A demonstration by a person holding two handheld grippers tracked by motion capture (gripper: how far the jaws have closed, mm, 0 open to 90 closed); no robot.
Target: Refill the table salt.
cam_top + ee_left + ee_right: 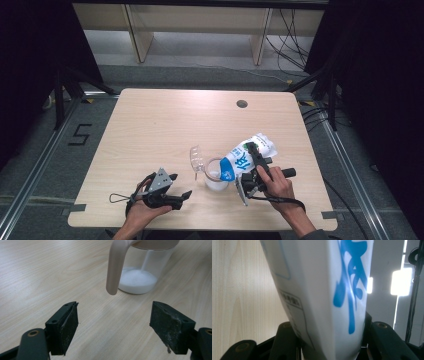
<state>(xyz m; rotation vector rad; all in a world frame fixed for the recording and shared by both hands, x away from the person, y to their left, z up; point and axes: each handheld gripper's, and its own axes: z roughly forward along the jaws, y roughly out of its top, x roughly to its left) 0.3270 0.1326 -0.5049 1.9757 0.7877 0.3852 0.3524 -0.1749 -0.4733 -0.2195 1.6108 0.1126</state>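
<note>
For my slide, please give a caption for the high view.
Right gripper tips a white-and-blue carton over a clear jug; left gripper rests open.

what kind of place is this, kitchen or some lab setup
Most likely a recording lab, not a kitchen: one bare wooden table stands inside a metal floor frame between black curtains, with loose cables on the floor behind.

Carton [248, 155]: white with blue lettering and a blue band at the spout end. Cup [140, 267]: clear, beige handle and rim, white liquid inside. Table [165, 125]: light wood grain. Both grippers' jaws black; left gripper [181, 186] carries a grey plate.
</note>
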